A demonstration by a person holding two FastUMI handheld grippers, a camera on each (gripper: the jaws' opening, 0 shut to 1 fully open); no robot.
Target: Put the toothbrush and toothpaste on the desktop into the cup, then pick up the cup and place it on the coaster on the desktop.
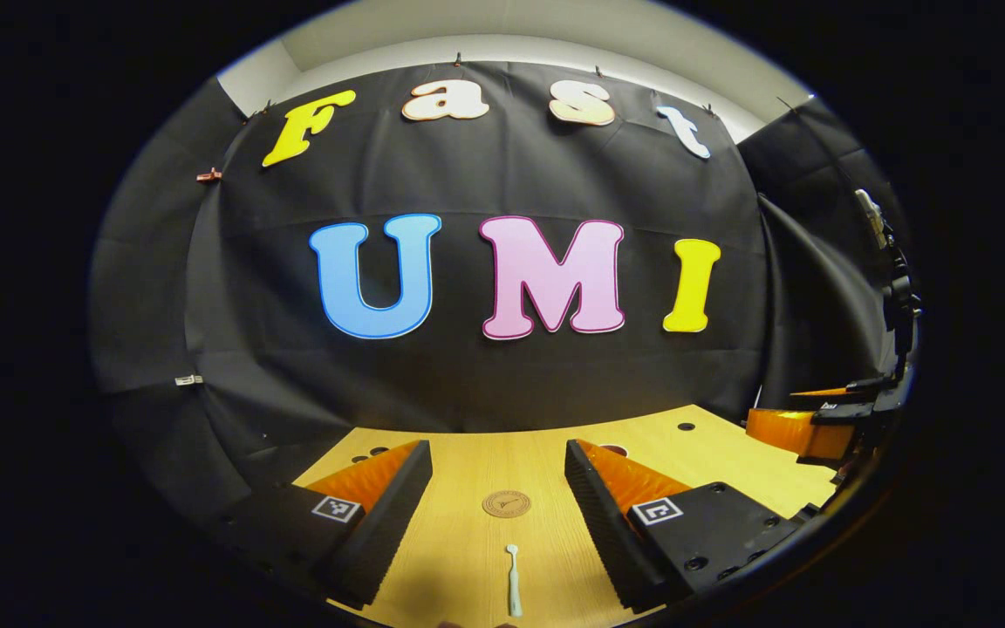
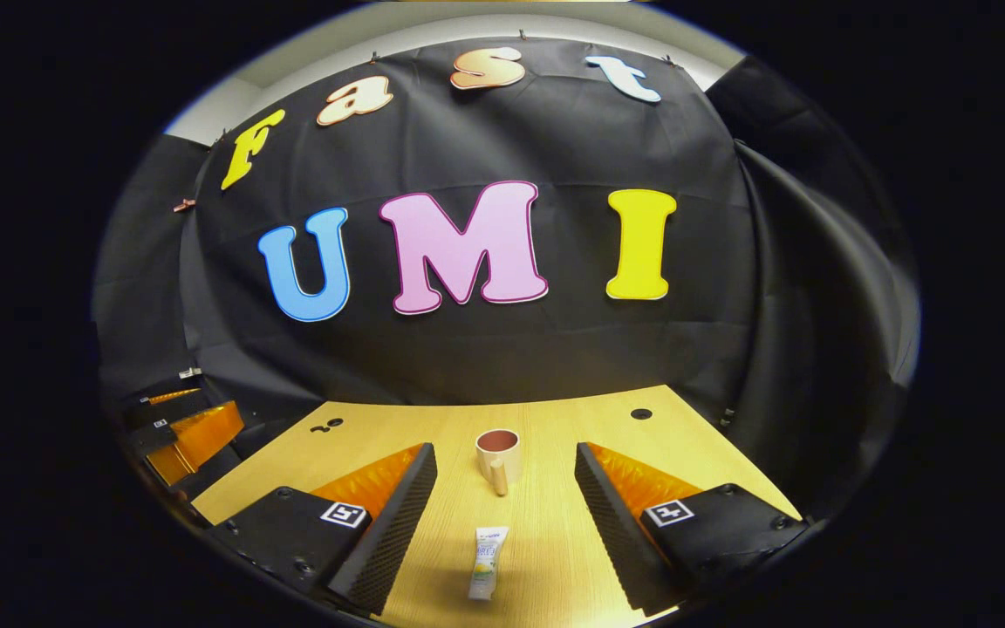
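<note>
In the left gripper view a white toothbrush (image 1: 513,580) lies flat on the wooden desktop (image 1: 485,532), head pointing away, between the wide-apart fingers of my left gripper (image 1: 499,497), which is open. Beyond it rests a round brown coaster (image 1: 506,503). In the right gripper view a small white toothpaste tube (image 2: 487,562) lies on the desktop (image 2: 546,541) between the fingers of my open right gripper (image 2: 506,501). Farther off stands a beige cup (image 2: 498,453), upright, its handle turned toward me. Both grippers hover above the desk and hold nothing.
The other gripper (image 1: 816,427) shows at the right edge of the left gripper view, and at the left edge of the right gripper view (image 2: 193,432). Small round holes (image 2: 640,413) sit near the desk's far edge, where the black cloth wall begins.
</note>
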